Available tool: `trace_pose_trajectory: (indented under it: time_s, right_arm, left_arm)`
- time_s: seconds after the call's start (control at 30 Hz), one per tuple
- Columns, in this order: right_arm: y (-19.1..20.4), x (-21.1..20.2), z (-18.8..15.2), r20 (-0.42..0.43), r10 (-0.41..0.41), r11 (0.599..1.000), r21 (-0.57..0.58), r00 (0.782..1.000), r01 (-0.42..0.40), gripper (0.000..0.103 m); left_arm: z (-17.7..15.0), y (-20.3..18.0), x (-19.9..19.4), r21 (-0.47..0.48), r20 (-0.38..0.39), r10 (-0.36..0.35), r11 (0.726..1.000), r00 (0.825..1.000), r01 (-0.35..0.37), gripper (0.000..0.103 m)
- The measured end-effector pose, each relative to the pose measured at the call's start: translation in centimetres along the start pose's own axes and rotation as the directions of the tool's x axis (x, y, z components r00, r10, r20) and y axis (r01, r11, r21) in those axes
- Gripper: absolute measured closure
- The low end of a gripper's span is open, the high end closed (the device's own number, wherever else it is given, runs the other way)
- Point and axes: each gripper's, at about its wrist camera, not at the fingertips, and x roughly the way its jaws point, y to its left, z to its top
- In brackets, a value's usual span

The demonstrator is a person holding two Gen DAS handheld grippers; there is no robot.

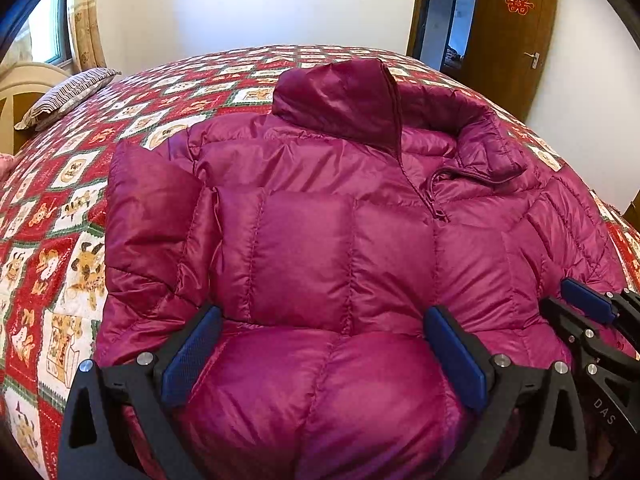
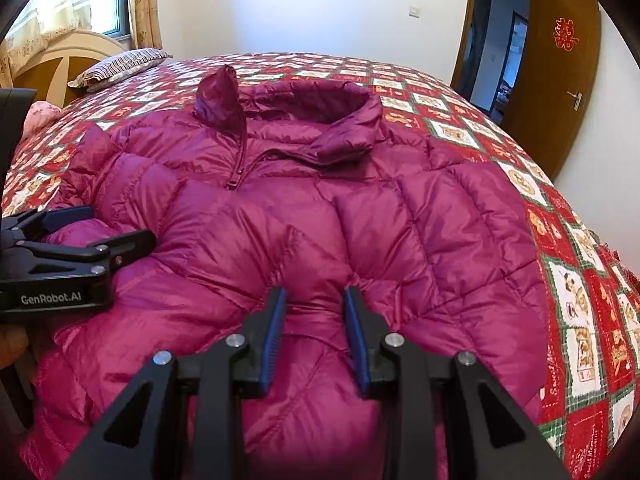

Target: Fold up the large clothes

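A magenta down jacket [image 1: 320, 208] lies front up on the bed, zipped, its collar [image 2: 320, 104] at the far end and a sleeve folded in on the left. My left gripper [image 1: 324, 320] stands wide open over the near hem, with a puffy fold bulging between its blue pads [image 1: 188, 360] but not squeezed. In the right wrist view the left gripper [image 2: 120, 224] sits low at the left. My right gripper [image 2: 314, 292] is shut on a pinched ridge of the jacket [image 2: 312, 208] near the hem, and creases run out from its pads [image 2: 274, 332].
A red patterned quilt [image 1: 60, 216] covers the bed around the jacket. A striped pillow [image 2: 120, 64] lies by the cream headboard [image 2: 60, 52] at the far left. A brown door [image 2: 560, 80] stands open at the right, beside a white wall.
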Motion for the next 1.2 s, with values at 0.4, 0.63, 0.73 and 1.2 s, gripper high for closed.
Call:
trace_pose_trajectory:
  time_s: [0.4,0.63,0.73,1.2]
  right_arm:
    - [0.5,0.2,0.0,0.001,-0.029,0.999,-0.020,1.000,0.029,0.070]
    - [0.7,0.2,-0.1,0.005,-0.043,0.999,-0.029,0.999,0.043,0.070]
    - [0.8,0.3,0.0,0.004,-0.048,0.998,-0.035,0.999,0.049,0.070]
    - [-3.0,-2.7,5.5,0.053,0.067,0.997,-0.039,0.996,-0.065,0.025]
  left_arm:
    - [0.1,-0.1,0.2,0.005,-0.001,0.006,1.000,1.000,-0.006,0.001]
    - [0.1,0.1,0.2,-0.004,0.000,-0.005,1.000,1.000,0.005,0.001]
    - [0.2,0.2,0.3,-0.005,-0.005,-0.008,1.000,1.000,0.008,0.001]
    - [9.6,3.6,-5.9,-0.035,0.080,0.005,0.999,0.997,-0.002,0.001]
